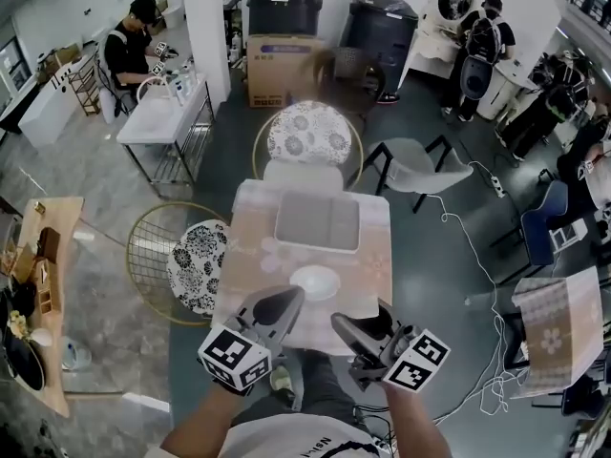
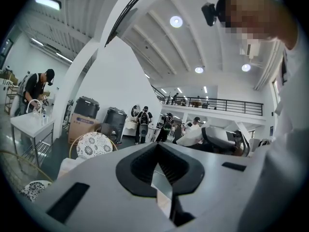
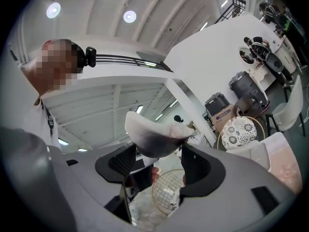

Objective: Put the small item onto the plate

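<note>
White small item [image 3: 155, 135] pinched between jaws of right tool [image 3: 157, 149], short of plate [image 1: 315, 282]. Plate sits on desk [image 1: 368, 256], just ahead of both tools. Left tool [image 2: 157, 149]: jaws closed together, nothing between them. Grey tray [image 1: 317, 221] lies beyond plate.

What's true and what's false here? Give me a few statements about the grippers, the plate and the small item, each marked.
1. The right gripper holds the small white item between its fingers. True.
2. The left gripper holds something too. False: its fingers are together, with nothing between them.
3. The small white item lies on the plate. False: the right gripper holds it; the plate looks bare.
4. A gray tray lies beyond the plate on the table. True.
</note>
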The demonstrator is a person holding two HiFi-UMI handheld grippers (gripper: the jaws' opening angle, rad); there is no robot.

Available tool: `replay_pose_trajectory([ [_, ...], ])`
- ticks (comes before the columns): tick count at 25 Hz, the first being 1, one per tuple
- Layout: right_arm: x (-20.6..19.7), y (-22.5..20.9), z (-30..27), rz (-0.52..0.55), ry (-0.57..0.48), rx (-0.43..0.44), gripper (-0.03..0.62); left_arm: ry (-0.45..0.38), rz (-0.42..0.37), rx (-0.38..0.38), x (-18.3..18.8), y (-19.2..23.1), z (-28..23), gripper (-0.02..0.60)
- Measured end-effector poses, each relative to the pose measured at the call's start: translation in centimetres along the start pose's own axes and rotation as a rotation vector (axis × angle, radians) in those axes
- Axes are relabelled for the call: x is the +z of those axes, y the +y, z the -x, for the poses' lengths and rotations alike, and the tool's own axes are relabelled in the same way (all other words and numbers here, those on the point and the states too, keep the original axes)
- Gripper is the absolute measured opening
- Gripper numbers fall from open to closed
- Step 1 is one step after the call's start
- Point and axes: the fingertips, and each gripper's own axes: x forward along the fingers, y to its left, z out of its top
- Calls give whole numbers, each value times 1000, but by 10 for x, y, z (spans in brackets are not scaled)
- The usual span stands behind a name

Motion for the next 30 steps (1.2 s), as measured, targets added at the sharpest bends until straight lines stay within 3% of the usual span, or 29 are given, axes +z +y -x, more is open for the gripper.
replay_pose_trajectory([
  [8, -17, -58, -29, 20, 132, 37, 288, 4, 34, 27, -14, 36, -49, 5],
  [16, -39, -121, -50, 37, 253, 70, 288, 13, 25, 125, -36, 79, -87, 5],
  [21, -79, -157, -59, 57, 326, 30, 288, 33, 64, 161, -74, 108, -94, 5],
  [30, -166, -206, -53, 128, 482, -40, 288, 88, 103, 137, -147, 126, -94, 5],
])
